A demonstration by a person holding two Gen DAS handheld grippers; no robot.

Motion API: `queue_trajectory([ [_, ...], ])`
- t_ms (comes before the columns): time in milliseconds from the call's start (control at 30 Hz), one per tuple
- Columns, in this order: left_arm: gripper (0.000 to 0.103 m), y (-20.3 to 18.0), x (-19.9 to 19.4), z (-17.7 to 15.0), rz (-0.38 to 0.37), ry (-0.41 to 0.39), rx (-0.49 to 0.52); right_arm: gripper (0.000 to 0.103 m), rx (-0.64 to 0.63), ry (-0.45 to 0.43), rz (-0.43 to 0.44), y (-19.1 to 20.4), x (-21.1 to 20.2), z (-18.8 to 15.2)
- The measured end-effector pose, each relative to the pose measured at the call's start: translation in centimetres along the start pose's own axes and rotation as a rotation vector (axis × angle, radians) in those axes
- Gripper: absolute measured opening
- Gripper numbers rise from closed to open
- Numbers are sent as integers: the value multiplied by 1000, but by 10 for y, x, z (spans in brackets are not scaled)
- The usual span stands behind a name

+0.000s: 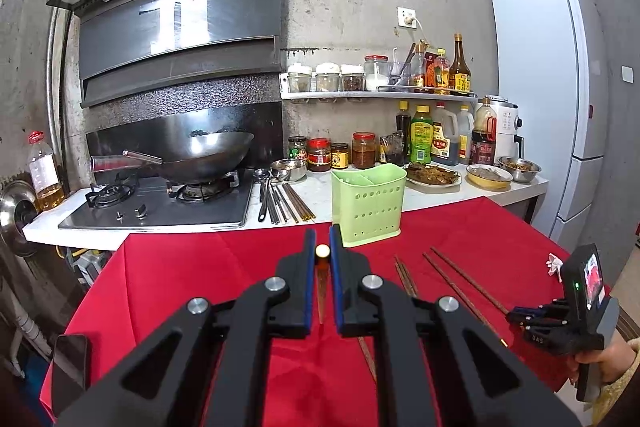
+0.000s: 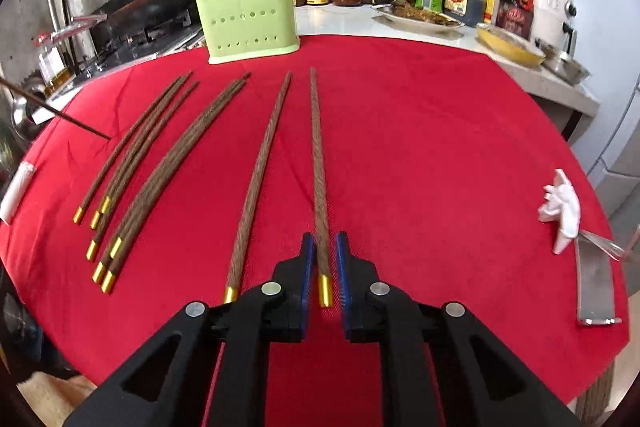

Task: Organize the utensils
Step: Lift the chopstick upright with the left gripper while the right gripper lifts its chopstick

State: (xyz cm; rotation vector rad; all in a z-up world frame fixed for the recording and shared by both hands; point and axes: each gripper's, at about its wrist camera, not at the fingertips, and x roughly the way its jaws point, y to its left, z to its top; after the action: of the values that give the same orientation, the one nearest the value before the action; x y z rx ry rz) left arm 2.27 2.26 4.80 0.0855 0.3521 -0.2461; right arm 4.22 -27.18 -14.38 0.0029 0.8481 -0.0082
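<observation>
We find the left gripper [image 1: 322, 255] pinching one chopstick [image 1: 322, 259] upright, the green holder [image 1: 366, 205] just ahead and right of its fingers. The right gripper [image 2: 323, 269] straddles a lying chopstick [image 2: 319, 179], fingers spread — not yet closed. Next, we judge: drop the held chopstick into the holder, then close on this one.

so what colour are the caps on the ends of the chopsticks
Gold, on dark brown wooden chopsticks. Clearest in the right wrist view, where the right gripper straddles one gold cap.
</observation>
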Motion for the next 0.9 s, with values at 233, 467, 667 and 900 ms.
queue_trajectory([
  [233, 7, 0, 9, -7, -10, 45, -11, 15, -1, -3, -15, 2, -10, -12],
  [467, 7, 2, 3, -6, 1, 30, -10, 7, 36, -62, 20, 0, -32, -4],
  [667, 7, 1, 2, -2, -1, 17, -8, 7, 34, -179, 23, 1, -80, 23],
  [900, 7, -1, -2, 8, -7, -26, 3, 7, 15, -336, 26, 3, -131, 55],
])
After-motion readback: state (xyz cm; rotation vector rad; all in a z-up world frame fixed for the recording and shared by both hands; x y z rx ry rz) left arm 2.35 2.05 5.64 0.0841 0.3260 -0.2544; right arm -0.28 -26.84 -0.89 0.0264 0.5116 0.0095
